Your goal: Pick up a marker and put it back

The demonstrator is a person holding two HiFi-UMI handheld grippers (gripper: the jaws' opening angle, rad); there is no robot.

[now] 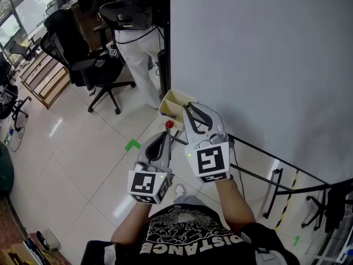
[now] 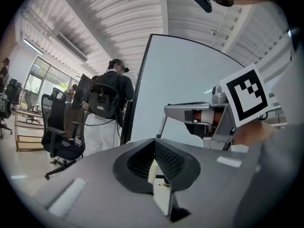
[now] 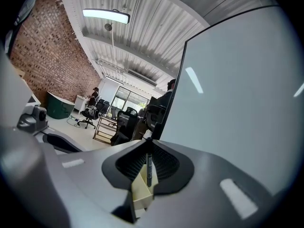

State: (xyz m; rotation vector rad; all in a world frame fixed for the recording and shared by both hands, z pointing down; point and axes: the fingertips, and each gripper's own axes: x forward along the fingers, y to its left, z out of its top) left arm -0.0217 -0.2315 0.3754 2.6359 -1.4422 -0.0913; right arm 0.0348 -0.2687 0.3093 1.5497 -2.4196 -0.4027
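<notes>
R gripper (image 3: pixel 147 147) pinched shut on dark marker (image 3: pixel 148 167), marker's lower end inside cream tray (image 3: pixel 140 188) by whiteboard (image 3: pixel 237 89) lower corner. L gripper (image 2: pixel 155 144) closed, empty, just beside. Open floor (image 1: pixel 83 164) to left; office chair (image 1: pixel 91 68) beyond.

Matt plastic tongs (image 3: pixel 147 148), glossy floor tiles (image 1: pixel 71 164)

Near the whiteboard (image 1: pixel 259 54) are two grippers, the left gripper (image 1: pixel 164 134) and the right gripper (image 1: pixel 187 107), one cream tray (image 1: pixel 174 99), one dark marker (image 3: pixel 148 169).

Head view steeply down; gripper views forward, sharing whiteboard (image 2: pixel 180 80)
</notes>
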